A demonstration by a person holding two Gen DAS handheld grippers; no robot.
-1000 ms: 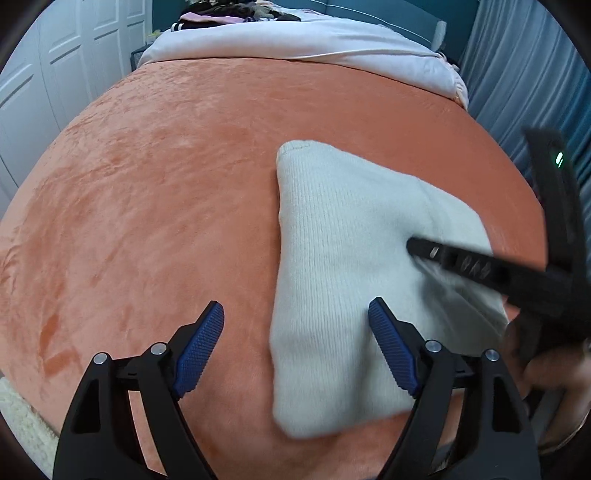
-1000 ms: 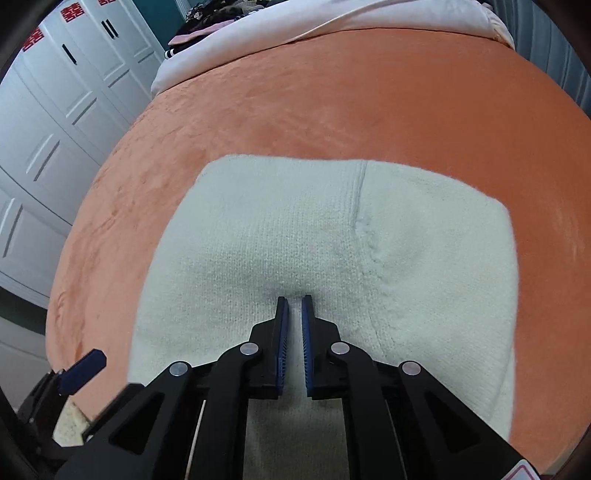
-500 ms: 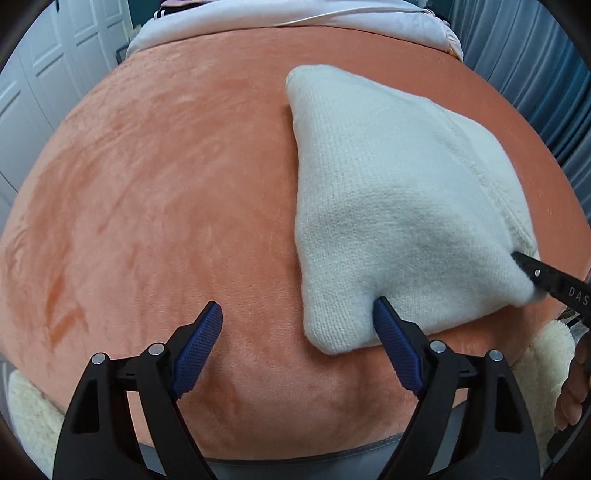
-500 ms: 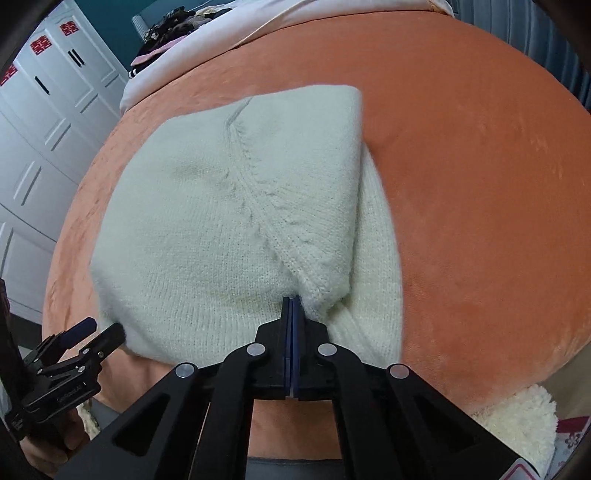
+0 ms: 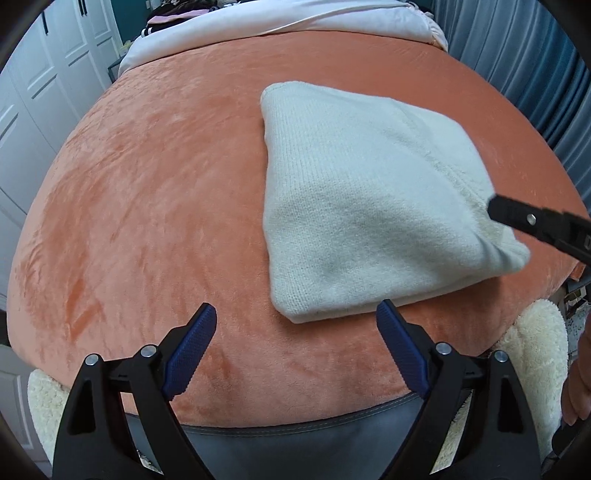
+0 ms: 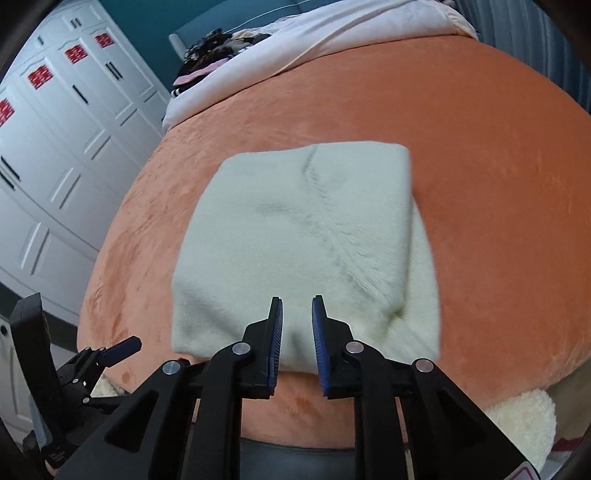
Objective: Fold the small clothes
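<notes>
A cream knitted garment (image 5: pixel 362 195) lies folded into a rough square on the orange plush surface (image 5: pixel 147 203). My left gripper (image 5: pixel 295 308) hovers open and wide near the front edge, its jaws still opening, and the garment's near corner sits just beyond its fingertips, untouched. In the right wrist view the garment (image 6: pixel 295 221) shows a diagonal seam. My right gripper (image 6: pixel 297 300) is over its near edge with the jaws opening; a narrow gap shows between the pads and no cloth is pinched. One right finger (image 5: pixel 532 221) reaches the garment's right corner.
A white duvet (image 5: pixel 295 22) and a heap of dark clothes (image 6: pixel 221 40) lie at the far end. White wardrobe doors (image 6: pixel 55 147) stand on the left, blue curtains (image 5: pixel 554 74) on the right. A cream fluffy rug (image 5: pixel 532 350) lies below the grey front edge (image 5: pixel 295 439).
The right gripper had pinched a fold of the garment and pulled it over; now its jaws have parted and the cloth lies flat. The left gripper drew back towards the front edge.
</notes>
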